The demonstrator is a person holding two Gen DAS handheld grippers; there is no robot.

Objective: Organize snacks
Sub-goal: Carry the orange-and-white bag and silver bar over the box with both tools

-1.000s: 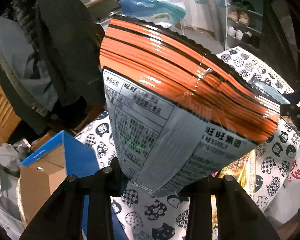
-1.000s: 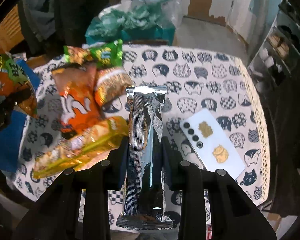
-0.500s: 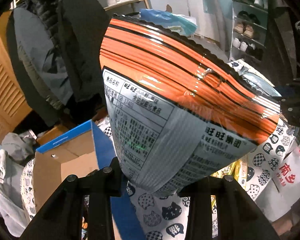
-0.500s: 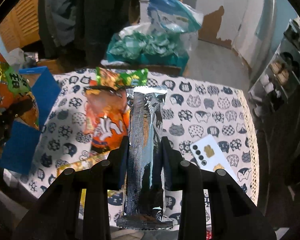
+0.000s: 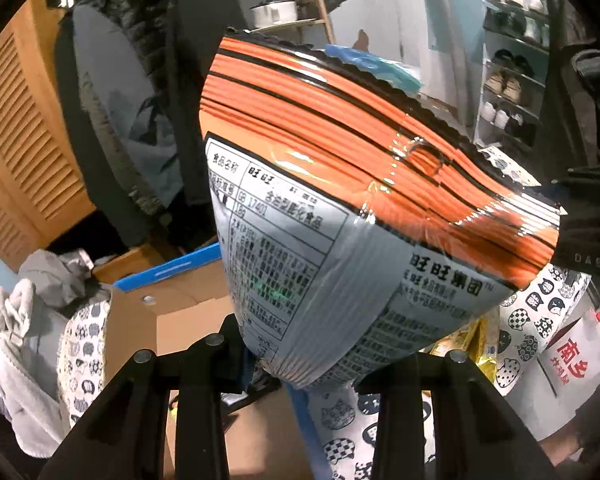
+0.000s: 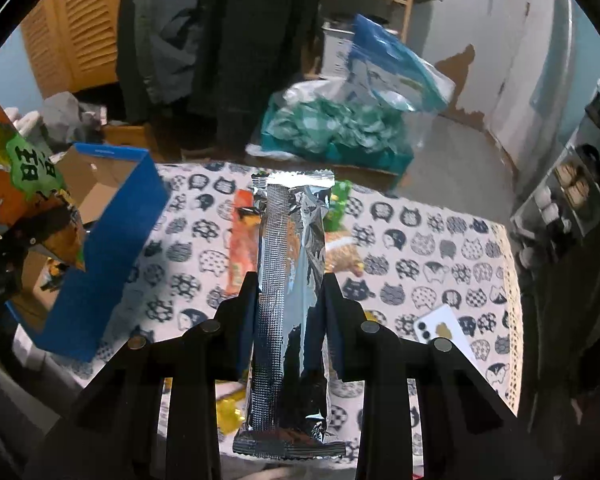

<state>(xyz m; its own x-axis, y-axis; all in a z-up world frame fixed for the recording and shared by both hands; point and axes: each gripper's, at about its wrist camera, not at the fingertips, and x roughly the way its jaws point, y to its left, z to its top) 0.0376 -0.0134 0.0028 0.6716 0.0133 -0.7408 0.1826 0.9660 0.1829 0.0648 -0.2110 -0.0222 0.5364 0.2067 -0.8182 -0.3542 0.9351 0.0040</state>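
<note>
Each hand carries one snack at once, so two things can go away in one trip. The blue cardboard box (image 6: 100, 256) sits open at the left end of the worktop (image 6: 428, 248), which wears a cloth with cat faces. I think the box is where the snacks are meant to go, because a few packets already seem to lie inside it.

The left gripper (image 5: 300, 364) is closed on the bottom of a puffy orange and grey snack bag (image 5: 340, 208). It pinches the bag at its narrow end, so the fat part stands up in front of the camera. The bag is up in the air, with the open box just below and behind it.

The right gripper (image 6: 288, 320) is squeezed almost fully together on a long silver foil packet (image 6: 292, 280). The packet is thin, so the jaws sit close. It points straight out along the fingers and hangs above the worktop.

More snacks still wait on the cloth: an orange packet (image 6: 242, 248) and a green packet (image 6: 338, 208) lie behind the silver one. A white phone (image 6: 446, 332) lies near the right edge, well apart from the box.
</note>
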